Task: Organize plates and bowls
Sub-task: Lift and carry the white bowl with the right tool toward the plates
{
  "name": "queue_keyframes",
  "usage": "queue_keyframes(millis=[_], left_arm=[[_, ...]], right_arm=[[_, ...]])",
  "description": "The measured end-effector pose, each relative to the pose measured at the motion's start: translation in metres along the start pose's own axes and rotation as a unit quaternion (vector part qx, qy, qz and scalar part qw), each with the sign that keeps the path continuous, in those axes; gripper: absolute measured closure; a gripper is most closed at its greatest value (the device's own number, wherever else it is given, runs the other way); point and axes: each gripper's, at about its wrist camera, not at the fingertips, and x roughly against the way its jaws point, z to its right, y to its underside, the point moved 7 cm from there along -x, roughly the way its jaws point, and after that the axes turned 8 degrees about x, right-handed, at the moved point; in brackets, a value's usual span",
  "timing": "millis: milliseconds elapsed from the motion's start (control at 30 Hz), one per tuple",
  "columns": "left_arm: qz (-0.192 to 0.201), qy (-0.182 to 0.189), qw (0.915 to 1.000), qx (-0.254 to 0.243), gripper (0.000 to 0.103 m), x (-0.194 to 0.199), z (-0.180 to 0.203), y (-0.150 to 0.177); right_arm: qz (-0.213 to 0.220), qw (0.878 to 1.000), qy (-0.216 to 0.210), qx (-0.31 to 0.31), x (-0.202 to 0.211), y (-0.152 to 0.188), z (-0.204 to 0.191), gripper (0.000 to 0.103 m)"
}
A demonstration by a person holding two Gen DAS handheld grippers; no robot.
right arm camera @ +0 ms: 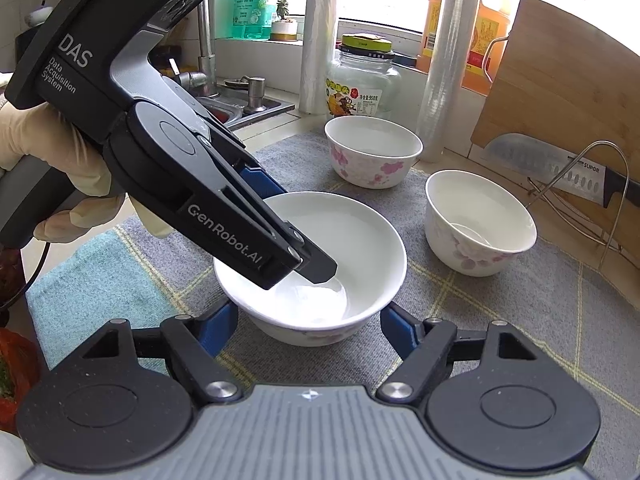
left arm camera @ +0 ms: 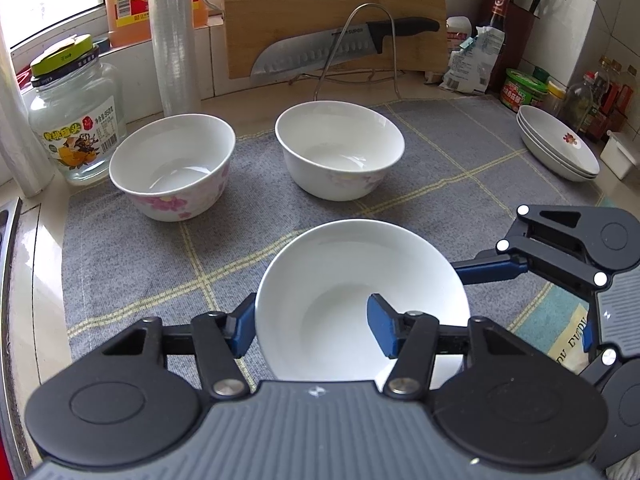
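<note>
Both sets of jaws are clamped on the same white bowl [left arm camera: 352, 300], which sits on the grey checked cloth [left arm camera: 132, 264] covering the bench at the near edge of the scene. Our left gripper [left arm camera: 316, 322] pinches the bowl's rim, with one blue finger outside the wall and the other inside the hollow. Our right gripper [right arm camera: 308, 332] spans the whole bowl from outside, its two blue fingers pressed against opposite sides of the wall low down. From the right wrist view we see the left gripper reaching in from the upper left, held by a gloved hand [right arm camera: 60, 168], with its dark fingertip dipping into the bowl. Two more bowls stand apart farther back on the cloth: the left bowl [left arm camera: 172, 166], with pink flowers on its side, stands near a glass jar [left arm camera: 72, 120] with a green lid, and the right bowl [left arm camera: 340, 148] stands in front of a wire rack [left arm camera: 360, 52]. That rack carries a wooden cutting board [left arm camera: 332, 12] and a large knife [left arm camera: 340, 46] with a black handle. At the far right of the bench lies a small stack of shallow plates [left arm camera: 556, 144], the top one marked with a red flower, beside bottles and jars along the tiled wall.
</note>
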Motion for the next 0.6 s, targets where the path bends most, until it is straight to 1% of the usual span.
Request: queue_keyframes(millis=[233,600], left_arm=[[0.001,0.010,0.9999,-0.005,0.047,0.005,0.010,-0.002],[0.000,0.037,0.9986,-0.037,0.047,0.003,0.052,-0.011]], right_arm=[[-0.002,1.000,0.002,-0.007,0.014,0.004,0.003,0.021],[-0.015,0.999,0.027,-0.029,0.038,0.027,0.019,0.021]])
